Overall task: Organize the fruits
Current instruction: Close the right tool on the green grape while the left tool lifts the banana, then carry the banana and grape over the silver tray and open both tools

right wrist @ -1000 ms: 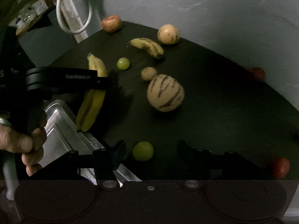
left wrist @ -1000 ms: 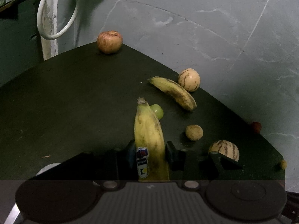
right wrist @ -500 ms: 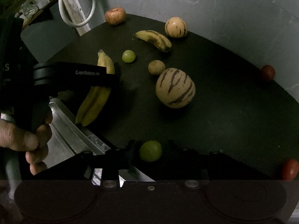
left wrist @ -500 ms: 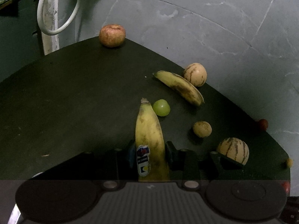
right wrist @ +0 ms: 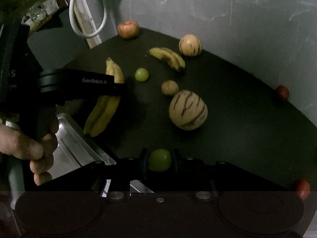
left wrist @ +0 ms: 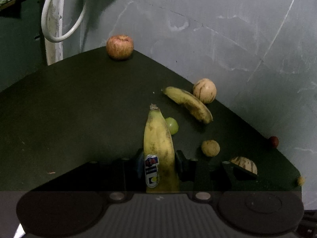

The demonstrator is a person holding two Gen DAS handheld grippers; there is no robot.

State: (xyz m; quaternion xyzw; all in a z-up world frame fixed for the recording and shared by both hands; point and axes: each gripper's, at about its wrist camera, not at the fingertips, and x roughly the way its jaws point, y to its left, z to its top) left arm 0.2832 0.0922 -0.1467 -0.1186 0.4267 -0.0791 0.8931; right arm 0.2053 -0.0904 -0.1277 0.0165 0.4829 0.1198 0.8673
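Our left claw (left wrist: 158, 165) grips a stickered banana (left wrist: 159, 150); our right claw (right wrist: 159, 159) pinches a smooth green grape (right wrist: 160, 160) beside the metal tray (right wrist: 73, 150).

I count two bananas (right wrist: 103, 109) (right wrist: 168, 58), two green grapes (right wrist: 141, 74) (right wrist: 159, 160), two striped melons (right wrist: 187, 110) (right wrist: 190, 45), one apple (right wrist: 128, 29), one small tan fruit (right wrist: 170, 87), two small red fruits (right wrist: 282, 92) (right wrist: 302, 189) and one metal tray (right wrist: 73, 144).

Striped melon (left wrist: 244, 163) half hidden behind left claw (left wrist: 158, 166) (banana base too).
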